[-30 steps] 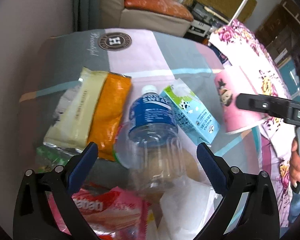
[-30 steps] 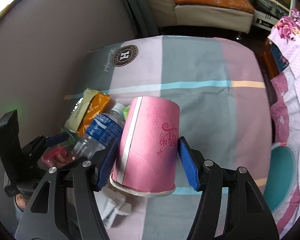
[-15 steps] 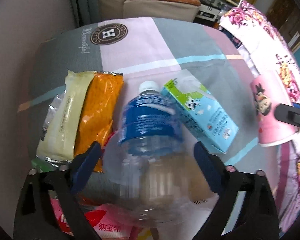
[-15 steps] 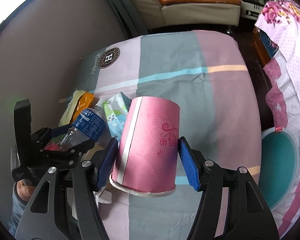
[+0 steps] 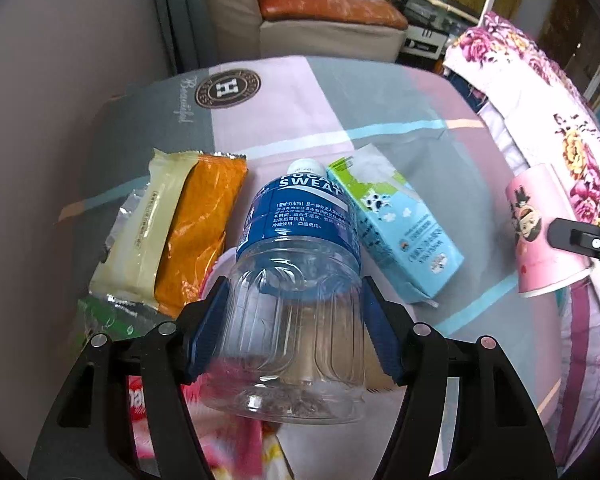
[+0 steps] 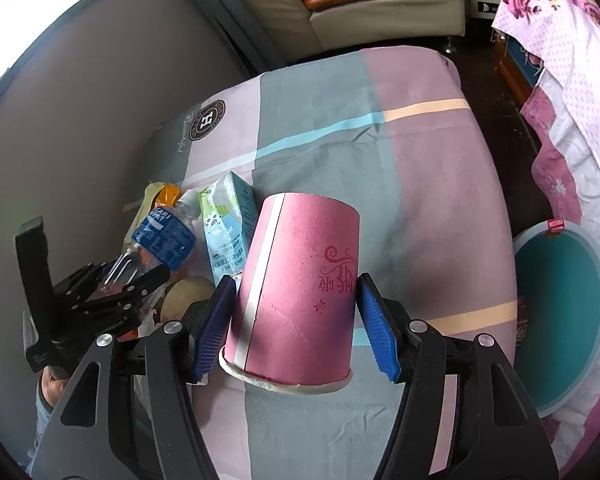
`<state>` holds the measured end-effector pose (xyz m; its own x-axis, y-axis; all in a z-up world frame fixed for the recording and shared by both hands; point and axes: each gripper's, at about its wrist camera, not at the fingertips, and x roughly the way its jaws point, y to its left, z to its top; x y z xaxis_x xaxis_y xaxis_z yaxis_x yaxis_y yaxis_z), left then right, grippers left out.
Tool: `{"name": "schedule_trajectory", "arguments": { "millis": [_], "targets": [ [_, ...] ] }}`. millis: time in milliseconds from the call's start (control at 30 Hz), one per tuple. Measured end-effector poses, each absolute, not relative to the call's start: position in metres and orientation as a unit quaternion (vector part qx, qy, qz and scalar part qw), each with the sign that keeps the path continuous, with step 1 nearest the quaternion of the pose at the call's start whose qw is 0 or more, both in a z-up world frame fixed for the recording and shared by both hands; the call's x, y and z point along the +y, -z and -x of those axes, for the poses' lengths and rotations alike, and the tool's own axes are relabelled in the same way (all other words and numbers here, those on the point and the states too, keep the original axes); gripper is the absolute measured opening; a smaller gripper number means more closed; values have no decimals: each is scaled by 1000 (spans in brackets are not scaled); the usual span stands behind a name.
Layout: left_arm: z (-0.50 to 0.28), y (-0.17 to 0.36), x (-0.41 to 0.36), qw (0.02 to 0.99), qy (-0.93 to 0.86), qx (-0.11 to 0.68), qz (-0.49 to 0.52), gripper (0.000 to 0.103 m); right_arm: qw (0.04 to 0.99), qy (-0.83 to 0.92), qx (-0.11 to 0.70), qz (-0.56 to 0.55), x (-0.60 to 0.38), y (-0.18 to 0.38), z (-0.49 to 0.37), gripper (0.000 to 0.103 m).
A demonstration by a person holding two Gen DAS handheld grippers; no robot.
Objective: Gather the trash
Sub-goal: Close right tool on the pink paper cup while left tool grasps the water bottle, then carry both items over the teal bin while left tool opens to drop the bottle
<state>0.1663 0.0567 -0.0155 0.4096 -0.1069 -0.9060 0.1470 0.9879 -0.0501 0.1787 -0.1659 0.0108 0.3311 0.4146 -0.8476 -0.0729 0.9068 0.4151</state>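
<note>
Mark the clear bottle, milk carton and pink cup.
clear bottle (image 5: 300, 216), left wrist view, on its blue label.
milk carton (image 5: 404, 236), left wrist view, on its light blue side.
pink cup (image 6: 304, 292), right wrist view, on its side wall.

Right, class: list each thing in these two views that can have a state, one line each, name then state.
Plastic bottle: empty, capped, between the closing left gripper jaws.
Pink paper cup: upside down, clamped in the right gripper.
Milk carton: lying flat on the cloth.
Orange wrapper: lying flat.
Cream wrapper: lying flat.
Teal bin: open-topped, on the floor.
</note>
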Motion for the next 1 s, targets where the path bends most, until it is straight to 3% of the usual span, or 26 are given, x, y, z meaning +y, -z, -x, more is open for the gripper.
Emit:
{"name": "schedule_trajectory", "arguments": {
  "millis": [467, 1000],
  "targets": [
    [-112, -26, 21, 853, 131, 505, 17, 66, 808, -144, 537, -198, -208, -14, -137, 59],
    [-104, -17, -149, 818, 262, 511, -25, 66, 835, -31, 482, -265, -357, -13, -65, 59]
  ]
}}
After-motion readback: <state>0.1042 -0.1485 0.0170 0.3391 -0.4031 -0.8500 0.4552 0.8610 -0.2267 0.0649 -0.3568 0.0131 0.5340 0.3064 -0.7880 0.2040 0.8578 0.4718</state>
